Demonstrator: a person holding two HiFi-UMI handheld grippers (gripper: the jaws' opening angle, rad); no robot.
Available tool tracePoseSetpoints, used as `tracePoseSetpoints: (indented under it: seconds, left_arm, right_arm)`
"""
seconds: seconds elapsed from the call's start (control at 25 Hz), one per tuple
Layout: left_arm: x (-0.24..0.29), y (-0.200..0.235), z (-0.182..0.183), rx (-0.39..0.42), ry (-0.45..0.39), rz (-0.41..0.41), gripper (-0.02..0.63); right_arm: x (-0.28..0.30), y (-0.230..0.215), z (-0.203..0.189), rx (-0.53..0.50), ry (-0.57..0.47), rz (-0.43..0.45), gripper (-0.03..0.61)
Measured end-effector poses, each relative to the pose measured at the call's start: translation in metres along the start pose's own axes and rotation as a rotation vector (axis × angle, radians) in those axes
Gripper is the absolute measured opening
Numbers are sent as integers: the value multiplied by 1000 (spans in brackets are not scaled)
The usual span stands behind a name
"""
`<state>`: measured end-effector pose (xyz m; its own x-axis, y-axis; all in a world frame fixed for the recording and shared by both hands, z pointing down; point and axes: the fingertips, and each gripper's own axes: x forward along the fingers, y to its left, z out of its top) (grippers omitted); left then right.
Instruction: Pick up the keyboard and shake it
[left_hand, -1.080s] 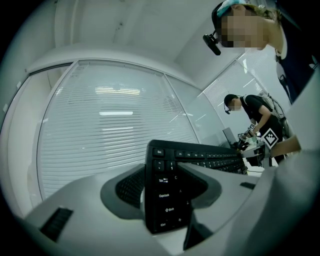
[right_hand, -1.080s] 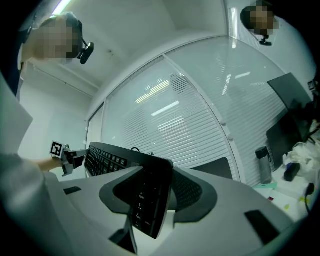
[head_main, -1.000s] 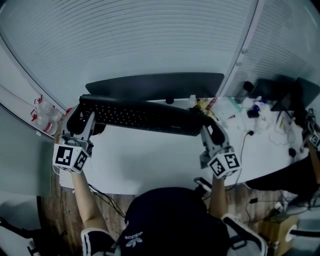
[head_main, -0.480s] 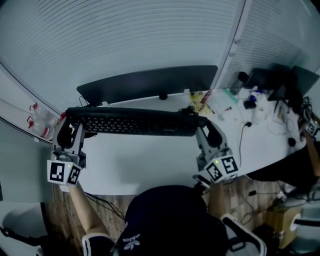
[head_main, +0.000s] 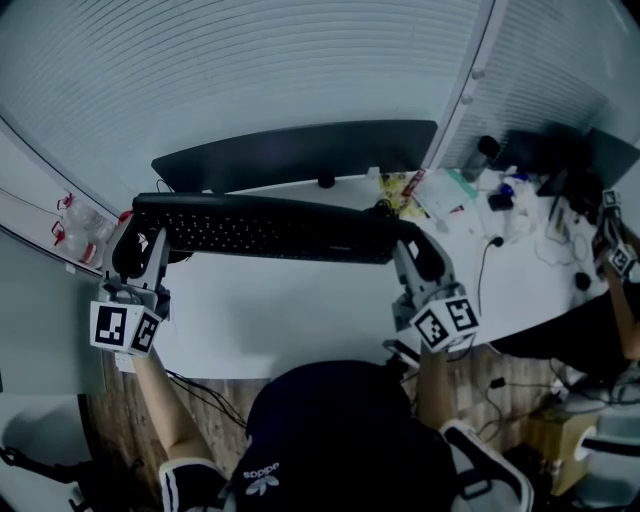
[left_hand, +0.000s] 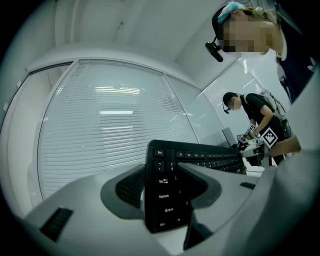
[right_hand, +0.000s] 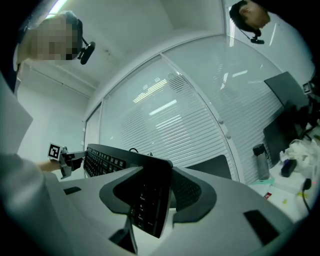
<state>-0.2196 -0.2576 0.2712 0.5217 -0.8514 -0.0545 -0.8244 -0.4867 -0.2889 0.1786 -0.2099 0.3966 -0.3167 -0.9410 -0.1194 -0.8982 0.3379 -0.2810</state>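
Observation:
A long black keyboard (head_main: 270, 228) hangs in the air above the white desk (head_main: 290, 320), held at both ends. My left gripper (head_main: 137, 248) is shut on its left end, and its pads clamp the Esc-side edge of the keyboard (left_hand: 170, 192) in the left gripper view. My right gripper (head_main: 420, 258) is shut on the right end, where the keyboard (right_hand: 150, 200) stands edge-on between the pads. The keys face toward me.
A dark monitor (head_main: 300, 152) stands behind the keyboard. Bottles, cables and small clutter (head_main: 500, 210) crowd the desk's right side. A window blind (head_main: 250, 70) fills the background. Another person (left_hand: 255, 125) stands at the far right.
The keyboard has moved between frames: it sat lower and level half a second ago and is now a little higher with its left end raised. Both grippers kept their grip.

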Motion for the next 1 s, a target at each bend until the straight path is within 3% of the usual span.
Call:
tracePoseSetpoints:
  seconds: [0.32,1.0]
  left_arm:
    - [-7,-11,10,-18,-15,-33,202]
    - [-15,-10,9,-41,-49,-15,202]
  right_arm:
    - [-10,-2,14,-10,5,-11,163]
    - [-7,4,25,-60,-2,7,163]
